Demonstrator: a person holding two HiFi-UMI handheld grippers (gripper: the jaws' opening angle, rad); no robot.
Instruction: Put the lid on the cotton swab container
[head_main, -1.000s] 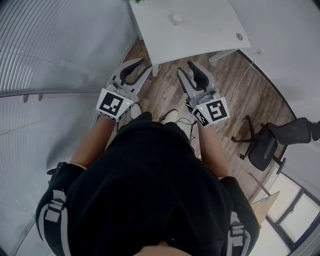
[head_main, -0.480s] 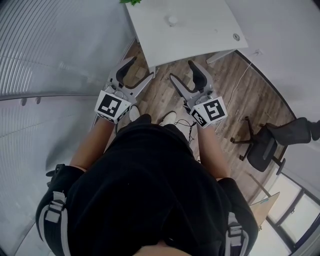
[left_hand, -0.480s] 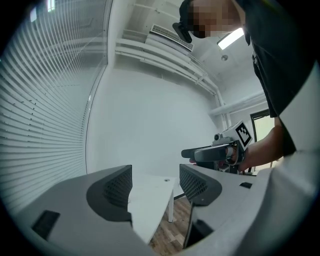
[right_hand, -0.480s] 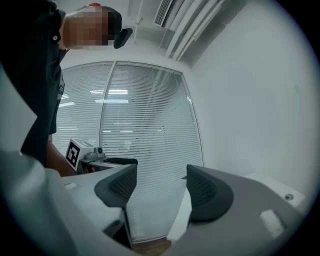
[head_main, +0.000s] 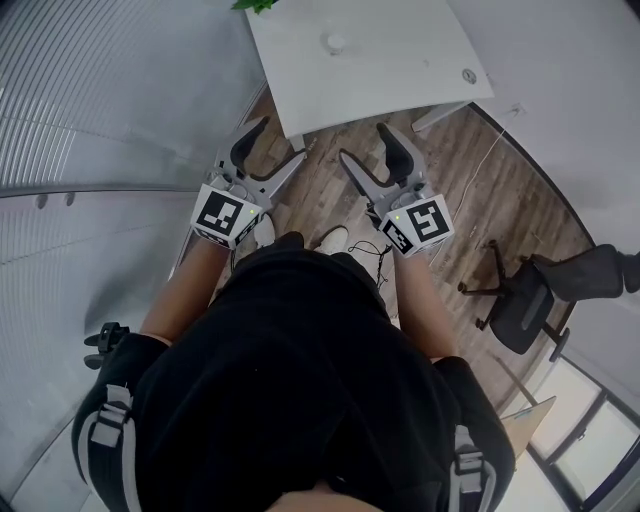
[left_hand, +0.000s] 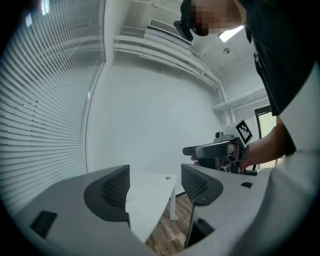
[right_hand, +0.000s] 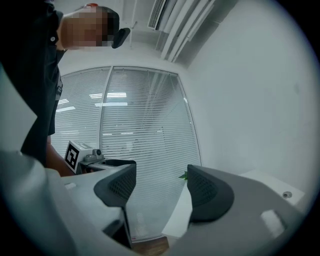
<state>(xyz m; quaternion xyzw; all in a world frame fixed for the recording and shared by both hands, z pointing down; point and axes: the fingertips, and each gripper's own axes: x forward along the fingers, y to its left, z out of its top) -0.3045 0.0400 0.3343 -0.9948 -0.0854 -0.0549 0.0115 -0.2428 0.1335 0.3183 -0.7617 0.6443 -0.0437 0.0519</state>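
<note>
**Both pairs of jaws spreading, nothing between them**

The left gripper (head_main: 283, 137) and the right gripper (head_main: 362, 141) hang side by side above the brown wood-plank floor (head_main: 325, 195), just short of the white rectangular tabletop (head_main: 400, 60). Each pair of jaws is opening, with only air between them. A small round white object (head_main: 335, 42) sits on the tabletop, well apart from both grippers. It is too small to tell whether it is the lid or the cotton swab container.

wood floor (head_main: 322, 188) lying under me, white table (head_main: 385, 55) standing ahead, blinds (head_main: 100, 90) running along my left, black chair (head_main: 525, 305) sitting right.
</note>
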